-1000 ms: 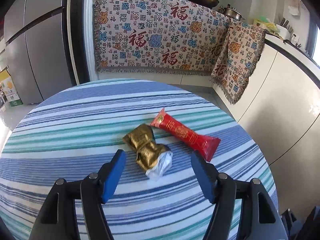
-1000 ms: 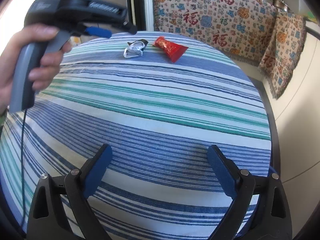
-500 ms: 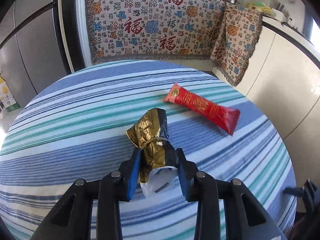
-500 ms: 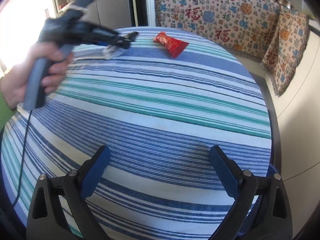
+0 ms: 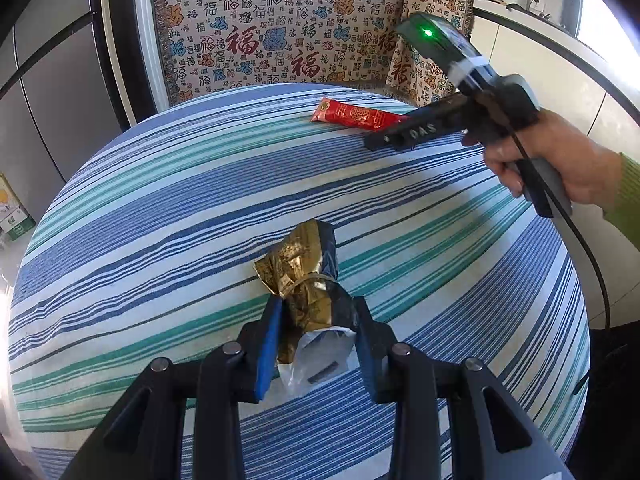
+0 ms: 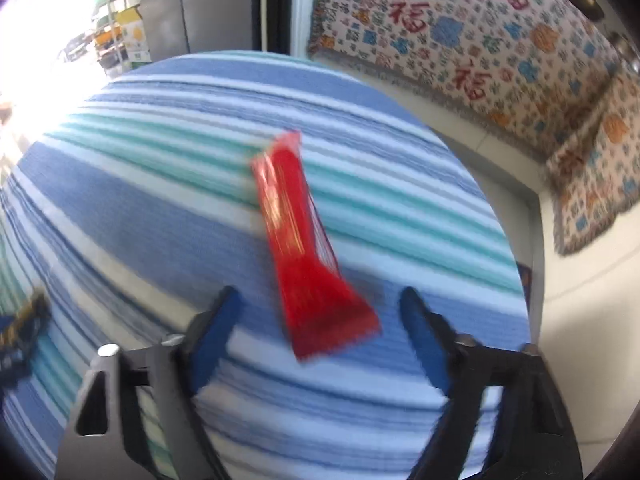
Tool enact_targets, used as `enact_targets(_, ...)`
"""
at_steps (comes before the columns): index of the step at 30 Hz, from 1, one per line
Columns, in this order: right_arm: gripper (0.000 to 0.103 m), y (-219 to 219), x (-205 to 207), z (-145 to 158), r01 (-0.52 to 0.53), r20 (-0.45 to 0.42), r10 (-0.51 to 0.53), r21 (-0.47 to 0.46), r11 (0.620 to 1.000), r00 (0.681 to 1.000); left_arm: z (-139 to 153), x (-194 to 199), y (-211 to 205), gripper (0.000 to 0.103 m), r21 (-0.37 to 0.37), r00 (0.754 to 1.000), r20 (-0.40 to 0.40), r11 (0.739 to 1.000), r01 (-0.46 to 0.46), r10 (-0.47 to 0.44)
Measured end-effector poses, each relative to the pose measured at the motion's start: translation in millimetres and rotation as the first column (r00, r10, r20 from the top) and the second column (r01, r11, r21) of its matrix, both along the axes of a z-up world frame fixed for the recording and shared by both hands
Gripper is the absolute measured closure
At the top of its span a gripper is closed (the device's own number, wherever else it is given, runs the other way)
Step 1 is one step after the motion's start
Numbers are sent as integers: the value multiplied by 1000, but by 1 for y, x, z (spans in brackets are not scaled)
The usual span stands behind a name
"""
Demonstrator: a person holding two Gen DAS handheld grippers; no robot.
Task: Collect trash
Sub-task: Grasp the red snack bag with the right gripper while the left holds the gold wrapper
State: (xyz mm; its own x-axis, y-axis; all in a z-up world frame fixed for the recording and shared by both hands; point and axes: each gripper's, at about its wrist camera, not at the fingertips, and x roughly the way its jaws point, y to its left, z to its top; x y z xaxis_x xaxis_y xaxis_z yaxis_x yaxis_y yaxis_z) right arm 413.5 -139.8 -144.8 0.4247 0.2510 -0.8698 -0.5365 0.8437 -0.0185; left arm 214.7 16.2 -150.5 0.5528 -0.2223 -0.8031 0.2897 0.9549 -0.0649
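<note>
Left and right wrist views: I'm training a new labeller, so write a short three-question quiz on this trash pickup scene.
1. True or false: the left tool is clamped on the gold wrapper.
2. What lies between the pads of the right tool? A) a green bottle B) the red wrapper C) a spoon
3. Fill in: both wrappers belong to a table covered by a ____ cloth.

Key: 1 true; 2 B, the tool closing, pads not yet touching it; 3 striped.
</note>
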Motion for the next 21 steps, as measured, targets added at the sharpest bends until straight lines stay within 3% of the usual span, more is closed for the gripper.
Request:
enact_targets(1,74,3,2,1,14,-9,-14,11,1000,1000,0,-2,0,68,-2,1000,4,1000,-5,5)
enact_targets(7,76,-19,-56,5,164,-17,-163,104,981,986,1,-17,5,68,-37,997,8,997,-71,71)
enact_targets(13,75,-32,-182,11,184,58,-197,187,965,979,5,-48,5,67,-45,995,40,995,-93,94)
enact_targets(15,64,-28,-204,7,188,91,-208,186,964,974,2,-50,4,58,-30,993,46,994,-107,108)
enact_targets(16,38,-27,-208,2,196,88,-214,180,964,973,-1,-49,4,43,-19,991,48,992,-121,122)
enact_targets(17,24,-26,-209,-2,205,80,-222,178,962,972,-4,-49,5,29,-7,989,57,991,-135,135)
enact_targets(20,21,-19,-205,-10,207,89,-221,144,968,971,-19,-42,4,24,57,985,42,984,-169,167)
enact_targets(21,20,-16,-205,-10,203,92,-217,135,970,972,-19,-41,6,23,45,985,41,984,-171,169)
